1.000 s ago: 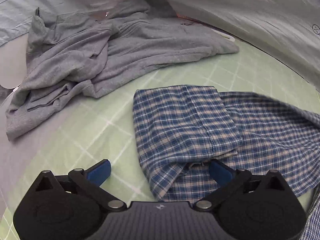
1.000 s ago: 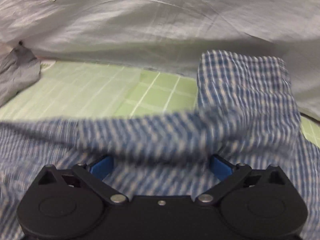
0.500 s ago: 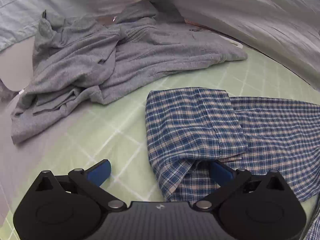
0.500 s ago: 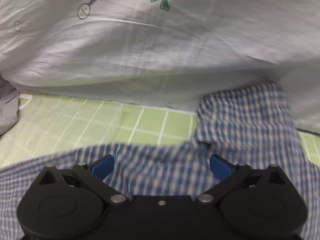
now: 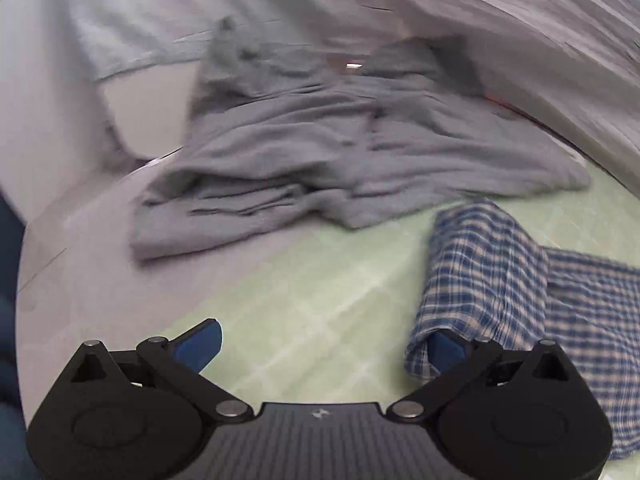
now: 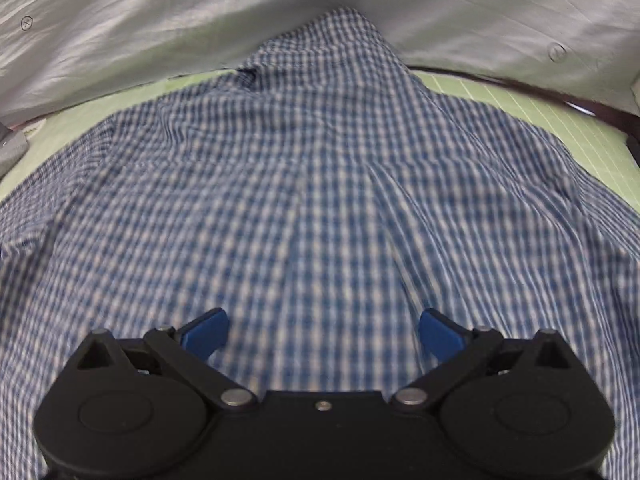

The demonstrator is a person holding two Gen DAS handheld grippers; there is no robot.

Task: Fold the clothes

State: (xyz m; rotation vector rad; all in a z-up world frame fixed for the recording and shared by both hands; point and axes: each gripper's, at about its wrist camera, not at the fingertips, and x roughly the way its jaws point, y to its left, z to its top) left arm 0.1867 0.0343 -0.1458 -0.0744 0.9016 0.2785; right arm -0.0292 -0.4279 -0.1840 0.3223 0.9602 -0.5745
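A blue-and-white checked shirt (image 6: 320, 184) lies spread on the green grid mat (image 5: 320, 300), filling most of the right wrist view. In the left wrist view its folded edge (image 5: 488, 264) sits at the right. My left gripper (image 5: 322, 346) is open, low over bare mat; its right fingertip (image 5: 446, 350) sits under the shirt's folded edge. My right gripper (image 6: 322, 332) is open just above the shirt's middle, with cloth lying flat between the blue fingers. A crumpled grey garment (image 5: 340, 160) lies beyond the left gripper.
A pale grey sheet with small printed marks (image 6: 160, 32) rises behind the mat in both views. The mat's left edge meets a pale grey surface (image 5: 80, 240). Green mat shows at the far right (image 6: 560, 120) past the shirt.
The left gripper swung left, so the shirt's fold now sits at the far right and the grey garment is centred. The right gripper moved over the spread shirt, which now fills its view.
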